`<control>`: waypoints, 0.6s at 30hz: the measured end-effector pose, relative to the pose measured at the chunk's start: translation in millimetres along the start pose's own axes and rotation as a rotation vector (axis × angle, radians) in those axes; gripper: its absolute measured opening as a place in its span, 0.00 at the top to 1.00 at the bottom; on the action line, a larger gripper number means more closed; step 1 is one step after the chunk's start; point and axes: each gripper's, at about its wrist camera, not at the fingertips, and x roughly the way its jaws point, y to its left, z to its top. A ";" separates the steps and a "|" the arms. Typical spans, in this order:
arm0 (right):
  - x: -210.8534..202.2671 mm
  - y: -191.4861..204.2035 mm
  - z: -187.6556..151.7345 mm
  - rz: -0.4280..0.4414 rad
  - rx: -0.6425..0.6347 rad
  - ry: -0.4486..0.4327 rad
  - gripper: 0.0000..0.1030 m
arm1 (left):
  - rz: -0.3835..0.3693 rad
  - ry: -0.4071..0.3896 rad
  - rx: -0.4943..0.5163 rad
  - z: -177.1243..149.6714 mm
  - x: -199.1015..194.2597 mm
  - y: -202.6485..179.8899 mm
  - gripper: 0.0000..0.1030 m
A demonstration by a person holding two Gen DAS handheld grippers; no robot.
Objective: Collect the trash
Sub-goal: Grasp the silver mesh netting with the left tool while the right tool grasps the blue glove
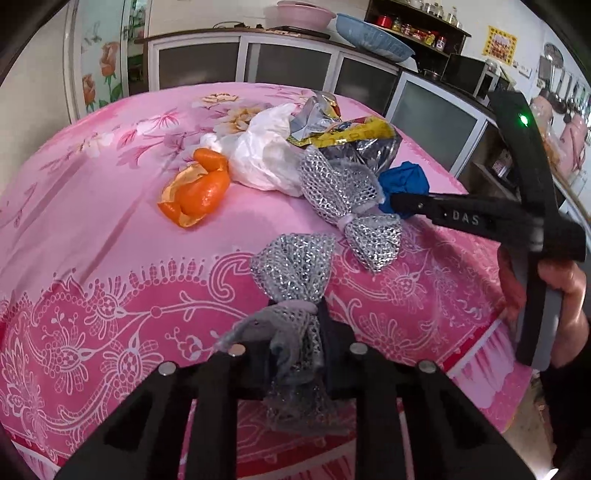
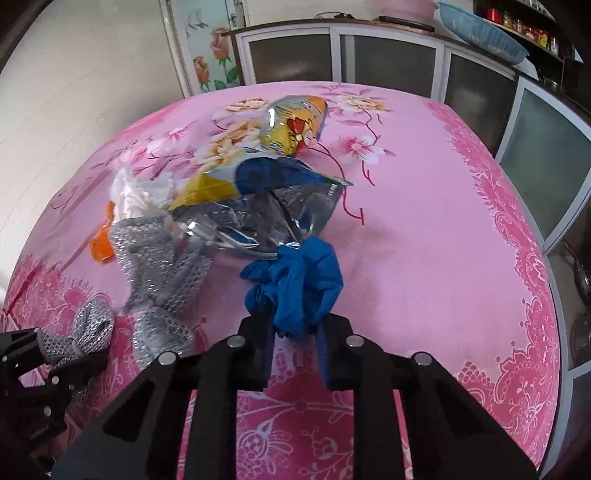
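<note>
A silver mesh scrubber (image 1: 295,269) lies on the pink tablecloth (image 1: 92,221), and my left gripper (image 1: 295,350) is shut on its near end. A crumpled blue glove (image 2: 295,280) is pinched in my right gripper (image 2: 295,332), which is shut on it. In the left wrist view the right gripper (image 1: 397,205) comes in from the right onto the blue glove (image 1: 404,181). The left gripper (image 2: 55,354) shows at the left edge of the right wrist view. Behind lie a second silver mesh scrubber (image 1: 347,199), an orange peel (image 1: 195,192), a white plastic bag (image 1: 262,155) and foil snack wrappers (image 1: 351,136).
Glass-fronted cabinets (image 1: 288,66) run along the wall behind the table, with a pink basin (image 1: 306,13) and a blue basin (image 1: 373,37) on top. The table's right edge (image 2: 554,295) drops off beside more cabinets. A person's hand (image 1: 561,291) holds the right gripper's handle.
</note>
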 end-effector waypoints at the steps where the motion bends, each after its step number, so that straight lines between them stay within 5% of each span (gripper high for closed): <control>1: -3.1 -0.1 -0.1 0.012 0.005 -0.004 0.83 | -0.023 0.003 -0.013 0.3 -3.5 2.1 0.82; 18: -101.4 -5.8 -31.3 0.017 0.047 -0.119 0.83 | -0.045 -0.082 0.019 -9.9 -56.9 -21.3 0.82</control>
